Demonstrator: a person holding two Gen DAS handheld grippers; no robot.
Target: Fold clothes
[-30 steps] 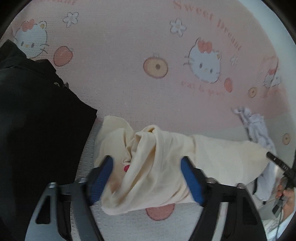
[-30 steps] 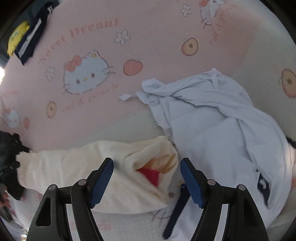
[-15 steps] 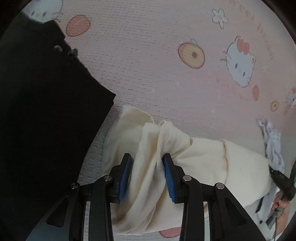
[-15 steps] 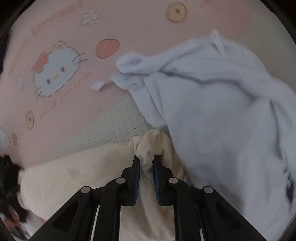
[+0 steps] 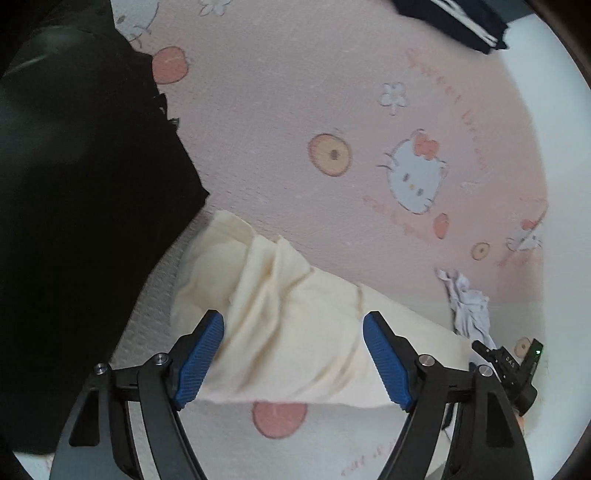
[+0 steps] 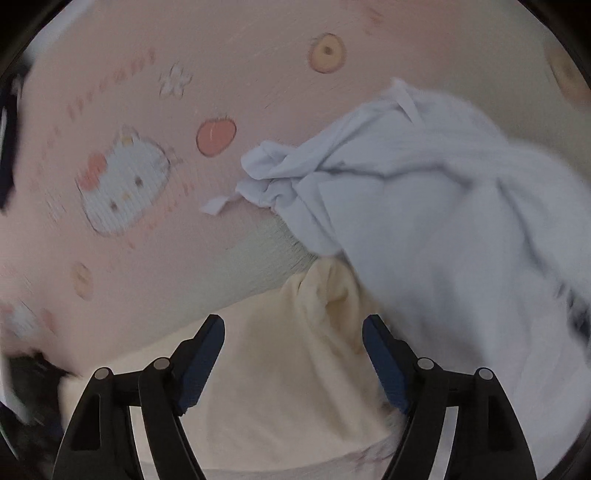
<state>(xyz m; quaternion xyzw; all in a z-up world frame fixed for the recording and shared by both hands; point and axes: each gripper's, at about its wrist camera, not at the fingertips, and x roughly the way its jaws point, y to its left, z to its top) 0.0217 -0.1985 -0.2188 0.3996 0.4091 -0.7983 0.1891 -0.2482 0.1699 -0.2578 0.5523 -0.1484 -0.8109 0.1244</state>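
Note:
A cream garment [image 5: 295,332] lies bunched in a long strip on the pink cartoon-print sheet [image 5: 280,110]. My left gripper [image 5: 293,354] hangs over its left end with the jaws opening, blue pads wide apart and off the cloth. The garment's other end [image 6: 295,369] shows in the right wrist view, rumpled against a pale blue garment [image 6: 443,206]. My right gripper [image 6: 293,354] stands over that end, jaws opening too, the cloth lying loose between the pads. The right gripper's black body [image 5: 513,369] appears at the lower right of the left wrist view.
A black garment [image 5: 74,221] covers the left side beside the cream one. A dark navy item with white stripes [image 5: 461,18] lies at the far edge of the sheet. The pale blue garment [image 5: 467,306] sits crumpled to the right.
Both grippers were shut on the ends of the cream garment half a second ago and have since let go. The cloth now lies loose on the sheet. Both views have rolled.

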